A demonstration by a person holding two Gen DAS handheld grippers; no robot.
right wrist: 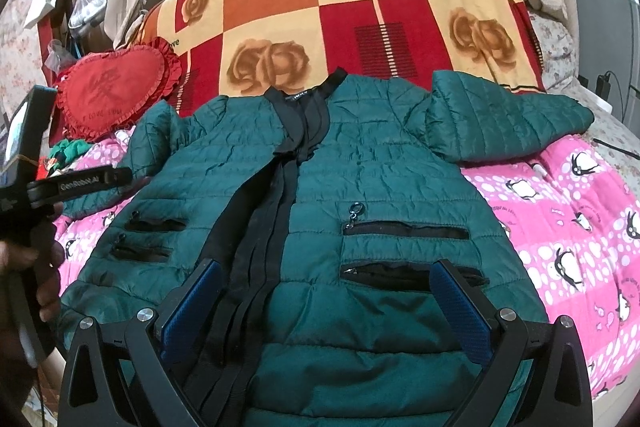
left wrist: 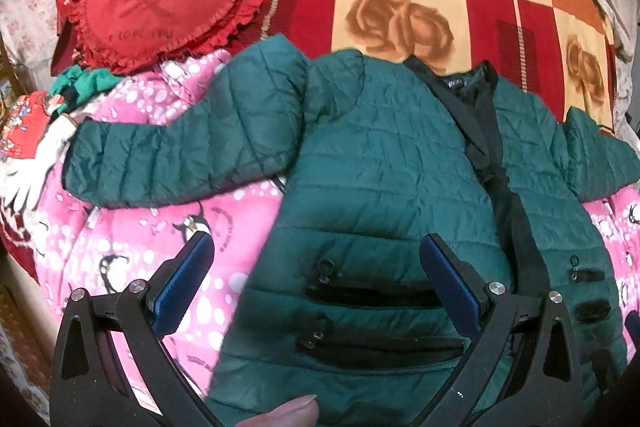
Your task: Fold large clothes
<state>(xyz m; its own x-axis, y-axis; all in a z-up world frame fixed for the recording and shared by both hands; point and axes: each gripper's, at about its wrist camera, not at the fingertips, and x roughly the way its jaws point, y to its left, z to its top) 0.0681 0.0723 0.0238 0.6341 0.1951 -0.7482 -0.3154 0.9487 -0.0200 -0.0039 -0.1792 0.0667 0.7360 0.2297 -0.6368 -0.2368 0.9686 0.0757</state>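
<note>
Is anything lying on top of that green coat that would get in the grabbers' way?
Nothing visible does. The green jacket lies spread flat, front up, with nothing on it. Both the left gripper and right gripper hang open directly above it.

Each hand-held gripper [left wrist: 316,247] [right wrist: 326,277] has black arms, silver screws, blue ribbed pads [right wrist: 460,301]; one bears white "GenRobot.AI" lettering.

Left wrist view low over jacket [left wrist: 380,187] hem, right wrist view close alongside, both facing the collar, sharing jacket
</note>
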